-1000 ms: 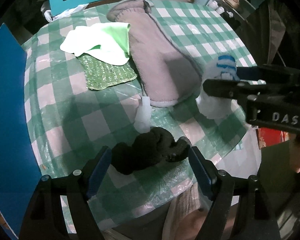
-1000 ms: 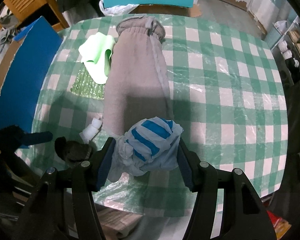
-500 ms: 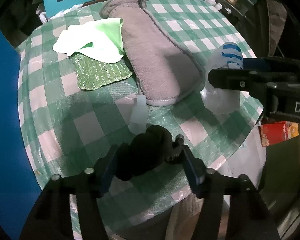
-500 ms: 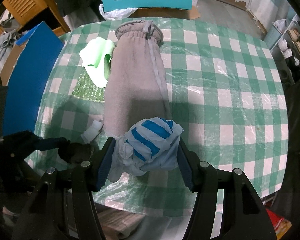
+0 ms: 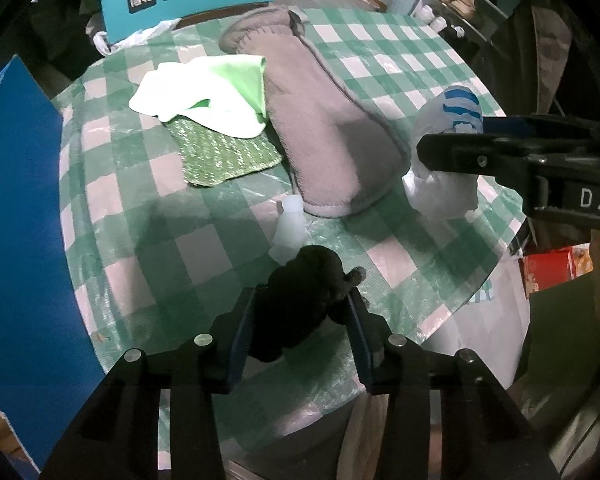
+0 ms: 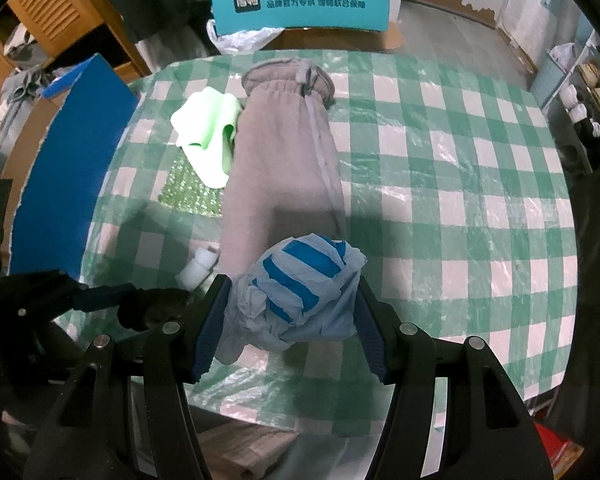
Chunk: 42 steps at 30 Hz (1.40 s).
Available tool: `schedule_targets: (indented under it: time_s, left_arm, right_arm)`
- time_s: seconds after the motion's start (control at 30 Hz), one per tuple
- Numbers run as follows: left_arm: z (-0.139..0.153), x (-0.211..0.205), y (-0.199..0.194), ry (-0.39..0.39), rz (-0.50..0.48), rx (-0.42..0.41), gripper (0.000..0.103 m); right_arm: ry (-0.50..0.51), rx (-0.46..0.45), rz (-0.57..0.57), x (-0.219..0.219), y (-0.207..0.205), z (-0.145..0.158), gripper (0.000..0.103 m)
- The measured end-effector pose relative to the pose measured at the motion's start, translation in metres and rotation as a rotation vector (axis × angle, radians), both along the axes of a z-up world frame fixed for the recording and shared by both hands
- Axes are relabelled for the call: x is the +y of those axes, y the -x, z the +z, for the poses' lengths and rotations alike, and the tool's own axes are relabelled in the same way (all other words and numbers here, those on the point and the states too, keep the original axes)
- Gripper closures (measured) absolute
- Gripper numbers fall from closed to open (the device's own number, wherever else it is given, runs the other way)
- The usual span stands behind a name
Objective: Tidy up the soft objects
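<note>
My left gripper (image 5: 300, 320) is shut on a black sock (image 5: 300, 300) near the front edge of the table. My right gripper (image 6: 292, 316) is shut on a bunched blue-and-white striped cloth (image 6: 300, 284), also seen in the left wrist view (image 5: 448, 152), held just above the table. Grey fleece trousers (image 6: 284, 160) lie along the middle of the table. A light green cloth (image 6: 208, 132) lies on a sparkly green cloth (image 6: 188, 192) to their left. The left gripper and black sock (image 6: 152, 308) show at lower left of the right wrist view.
The table has a green-and-white checked cover (image 6: 460, 200). A small white plastic bottle (image 5: 290, 224) lies near the trousers' hem. A blue board (image 5: 16, 220) stands at the table's left. A teal chair back (image 6: 300, 0) is behind the table; shelves (image 6: 580, 92) stand at right.
My left gripper has closed on the black sock and lifted it a little. My right gripper has kept its hold on the striped cloth, nearly still.
</note>
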<state>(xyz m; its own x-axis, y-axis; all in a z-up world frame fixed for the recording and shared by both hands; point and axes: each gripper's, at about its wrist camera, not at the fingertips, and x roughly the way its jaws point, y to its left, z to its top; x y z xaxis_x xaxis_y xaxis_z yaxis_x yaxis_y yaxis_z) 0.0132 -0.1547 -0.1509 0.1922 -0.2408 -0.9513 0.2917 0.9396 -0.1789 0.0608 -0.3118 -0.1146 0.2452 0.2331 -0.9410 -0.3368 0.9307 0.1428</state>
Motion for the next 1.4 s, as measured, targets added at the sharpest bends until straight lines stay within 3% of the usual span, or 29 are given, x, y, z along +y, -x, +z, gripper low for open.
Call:
schedule_targets:
  time_s: [0.43, 1.4]
  left_arm:
    - [0.028, 0.022, 0.001, 0.052, 0.058, -0.034, 0.06]
    - [0.09, 0.068, 0.0, 0.061, 0.158, -0.184, 0.061]
  right_arm:
    - [-0.028, -0.042, 0.02, 0.011, 0.002, 0.017, 0.043]
    - [-0.125, -0.161, 0.112, 0.056, 0.014, 0.077, 0.043]
